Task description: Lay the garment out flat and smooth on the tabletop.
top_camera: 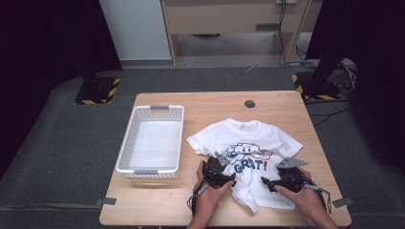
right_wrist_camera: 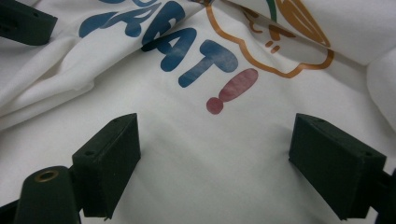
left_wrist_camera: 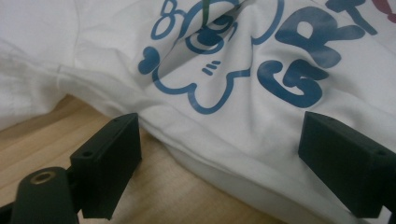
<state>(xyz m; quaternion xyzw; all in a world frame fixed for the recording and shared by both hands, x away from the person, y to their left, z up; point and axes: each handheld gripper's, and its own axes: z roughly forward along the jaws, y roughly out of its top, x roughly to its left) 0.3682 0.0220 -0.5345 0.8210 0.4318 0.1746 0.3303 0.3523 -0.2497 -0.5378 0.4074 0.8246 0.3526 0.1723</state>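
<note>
Item: white T-shirt (top_camera: 248, 157), child-sized, short sleeves, lying front-up on the wooden table (top_camera: 286, 102), right of centre and toward the near edge. Collar points to the far side; hem lies nearest the person, rumpled and partly folded under at the lower left. Chest print: cartoon cloud figures outlined in blue and orange, above blue block lettering ending in a red exclamation mark (right_wrist_camera: 232, 90). Fabric creased across the print and along the near edge.

Left gripper (top_camera: 224, 179): at the shirt's lower left edge, jaws spread wide, nothing pinched; the left gripper view has the folded hem (left_wrist_camera: 224, 158) lying between the jaws over bare wood.

Right gripper (top_camera: 270, 183): over the shirt's lower right part, jaws likewise spread wide, plain white cloth beneath and between them, not clamped.

Surroundings: white slatted plastic basket (top_camera: 125, 148) with grey handles, left of the shirt, just beside its left sleeve, not touching as far as visible. Small dark round disc (top_camera: 250, 103) on the table beyond the collar. Grey carpet floor (top_camera: 57, 133) around the table. Nothing lies on the shirt but the grippers.
</note>
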